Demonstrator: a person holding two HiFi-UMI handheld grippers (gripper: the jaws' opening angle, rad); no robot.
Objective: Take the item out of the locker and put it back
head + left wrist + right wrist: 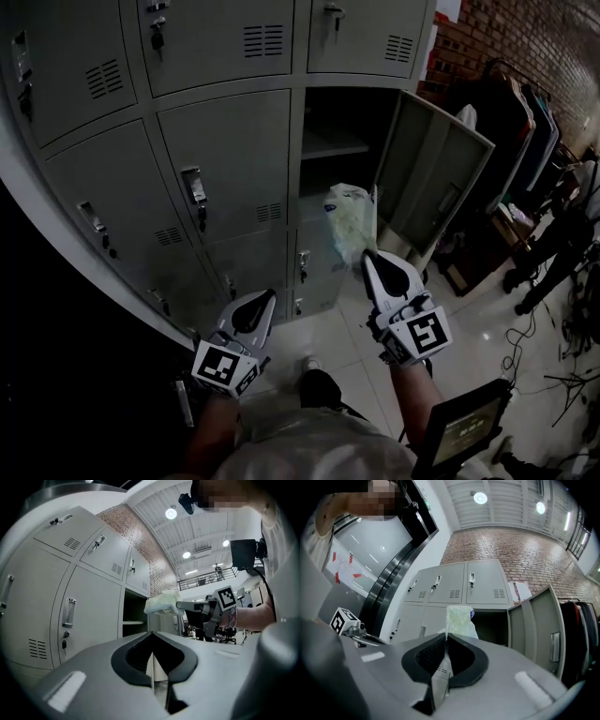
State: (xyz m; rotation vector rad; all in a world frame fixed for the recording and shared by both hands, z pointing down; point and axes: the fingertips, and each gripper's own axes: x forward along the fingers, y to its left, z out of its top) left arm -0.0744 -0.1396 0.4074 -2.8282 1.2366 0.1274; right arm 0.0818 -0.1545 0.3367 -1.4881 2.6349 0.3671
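A pale green and white plastic packet (352, 225) hangs in front of the open locker (336, 122), just below its shelf. My right gripper (367, 255) is shut on the packet's lower edge; in the right gripper view the packet (458, 618) stands up out of the closed jaws (446, 634). The left gripper view shows the same packet (161, 604) held level in the air beside the locker opening. My left gripper (271, 294) is lower and to the left, in front of the closed lockers. Its jaws (151, 633) are shut with nothing between them.
The locker door (429, 183) swings out to the right of the packet. Closed grey lockers (225, 159) fill the left. A clothes rack (525, 122), a standing person (553, 248) and floor cables (553, 361) are at the right. A dark screen (464, 427) sits by my right forearm.
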